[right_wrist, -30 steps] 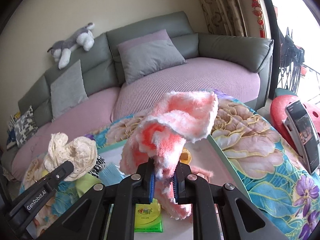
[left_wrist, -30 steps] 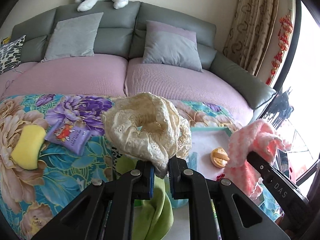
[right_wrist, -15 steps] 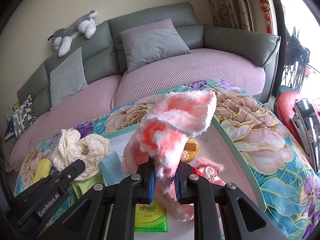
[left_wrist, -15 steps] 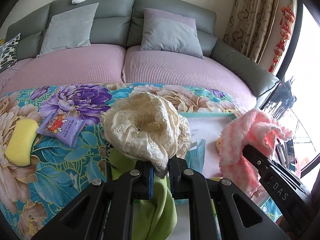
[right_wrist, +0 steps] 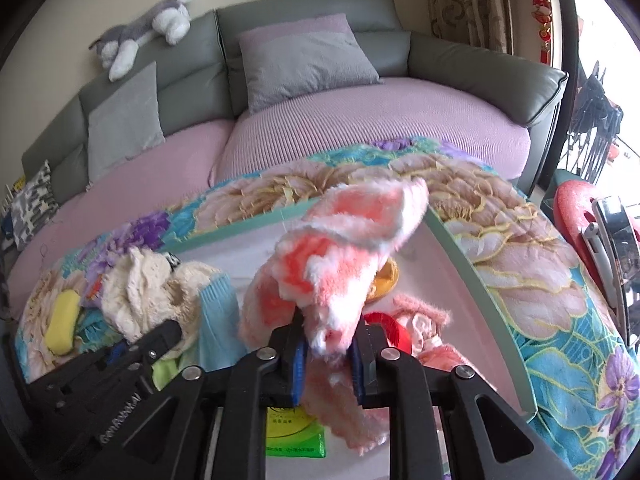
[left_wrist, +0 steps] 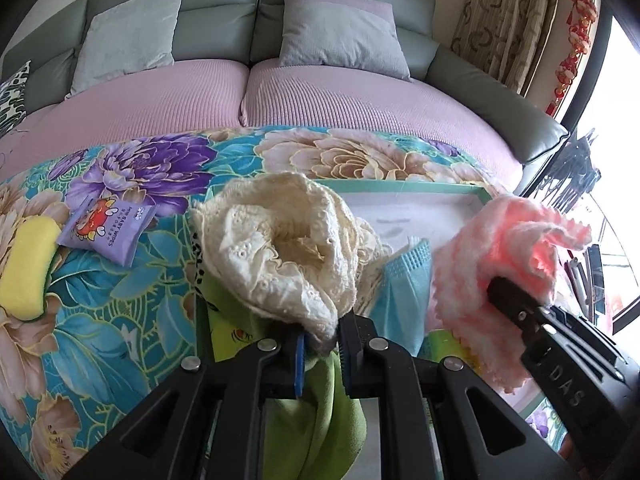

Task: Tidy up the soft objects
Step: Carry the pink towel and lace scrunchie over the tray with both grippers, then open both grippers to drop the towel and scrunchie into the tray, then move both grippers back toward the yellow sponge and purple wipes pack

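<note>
Over the tray (right_wrist: 460, 248) with the green rim, both grippers are loaded: the left gripper (left_wrist: 322, 346) has its jaws clenched on a bunched cream lace cloth (left_wrist: 280, 252), and the right gripper (right_wrist: 327, 354) pinches a fluffy pink towel (right_wrist: 340, 248) that droops below the fingers. Both cloths hang in the air above the tray, neither yet set down. Inside the tray already lie a blue cloth (left_wrist: 406, 292), a green cloth (left_wrist: 316, 408) partly under the left gripper, some pink fuzzy pieces (right_wrist: 424, 320) beside a red item, a green packet (right_wrist: 296, 432) and a small orange thing (right_wrist: 386, 276) I cannot identify. Out on the flowered quilt (left_wrist: 120, 320), well apart from the tray, a yellow sponge (left_wrist: 24, 268) and a purple wipes packet (left_wrist: 108, 230) lie uncollected. My reading is that the sorting is partway through: several soft pieces are gathered, two are in hand awaiting placement, and at least the sponge is left to fetch.
</note>
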A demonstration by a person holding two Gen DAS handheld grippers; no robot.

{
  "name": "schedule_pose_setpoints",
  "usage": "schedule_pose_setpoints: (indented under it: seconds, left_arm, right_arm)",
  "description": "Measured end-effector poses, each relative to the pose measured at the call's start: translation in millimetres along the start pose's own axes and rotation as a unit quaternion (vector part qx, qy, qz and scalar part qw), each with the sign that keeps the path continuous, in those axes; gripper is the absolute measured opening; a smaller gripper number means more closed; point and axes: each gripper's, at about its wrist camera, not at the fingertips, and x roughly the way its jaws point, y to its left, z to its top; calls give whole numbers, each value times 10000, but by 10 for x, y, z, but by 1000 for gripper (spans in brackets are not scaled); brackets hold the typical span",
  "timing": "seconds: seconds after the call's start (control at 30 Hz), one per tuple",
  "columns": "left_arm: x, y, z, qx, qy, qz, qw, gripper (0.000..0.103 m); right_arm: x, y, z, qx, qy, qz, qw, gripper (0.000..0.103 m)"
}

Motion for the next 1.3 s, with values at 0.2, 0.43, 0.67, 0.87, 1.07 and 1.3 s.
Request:
schedule_pose_setpoints:
  seconds: [0.2,0.43,0.67,0.87,1.07,1.3]
  left_arm:
    - [20,9,-15,0,100,4,9999,19]
    - [-6,7,7,13,156,-27,9999,28]
    - [-142,3,36,33,98,-57,9999,46]
    - [-317,0,73,65,11,-85,9999,52]
    - [-470,101,113,-22,-41,9,10000,54]
    - [-638,345,166,-267,-231,275,9990,61]
  right_arm:
    - [22,-14,-24,19,105,-52,9999,38]
    - [-34,4,-9,10,53,-69,10000,56]
    - [-153,-26,33,41,-57,-148,9999,64]
    - [-250,-85,65,146,-78,-259,9995,66]
    - [-356,-115,87,183,-98,-337,9992,66]
    - [-473,-105,116,111,-178,-434,9988,67]
